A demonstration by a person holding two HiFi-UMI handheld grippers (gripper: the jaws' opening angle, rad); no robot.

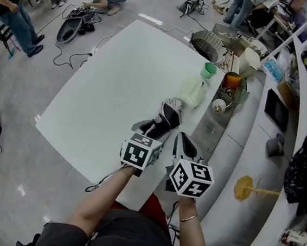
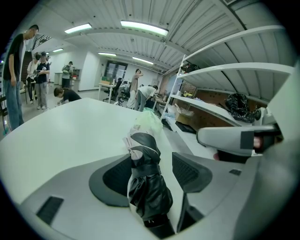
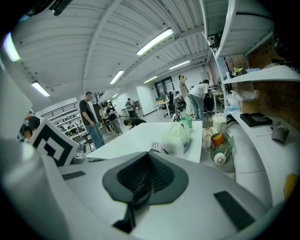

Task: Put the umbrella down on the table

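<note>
The step in hand looks like the lowering itself: the folded black and grey umbrella (image 1: 168,116) sits a little right of the middle of the head view, over the near right part of the white table (image 1: 114,83), with its far end pointing toward a pale green bag (image 1: 193,91) above it in the frame. From these views I cannot tell whether the umbrella already rests on the table or hangs just above it

The left hand-held gripper (image 2: 151,168) has its jaws closed in on the thick folded end of the umbrella, one pad on each side, and carries it alone. The right hand-held gripper (image 3: 145,177), at the lower middle of the head view just beside the left one, has its jaws pressed together with nothing between them

The next move, as I judge it, calls for bringing the umbrella flat onto bare table short of the bag, then spreading the left jaws and drawing back along the umbrella's length so it does not roll or drag
</note>
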